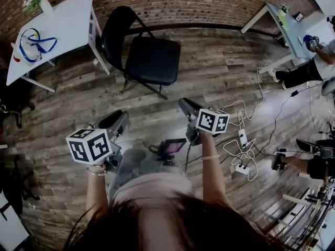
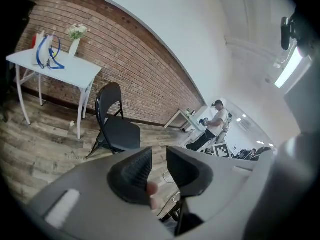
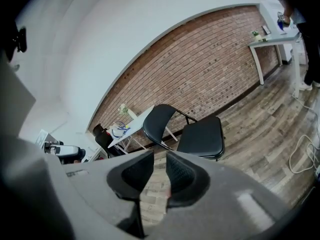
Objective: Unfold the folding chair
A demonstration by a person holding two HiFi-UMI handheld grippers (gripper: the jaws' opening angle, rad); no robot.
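Found the folding chair (image 1: 149,56) standing open on the plank floor (image 1: 220,82), seat down and back upright, close before the brick wall (image 1: 183,1) and just beside the white table (image 1: 57,25). Judged the unfolding done, by the look of it. Best finished with a check that the seat lay fully flat and every leg sat square on the boards, with any last push made down on the seat's front edge rather than on the backrest, to avoid tipping. Held both forearms out ahead, well apart from the chair, aimed toward it and sloping slightly down. Showed the left gripper (image 1: 121,116) empty, jaws a narrow gap apart; likewise the right gripper (image 1: 184,103), with only floor between its jaws.
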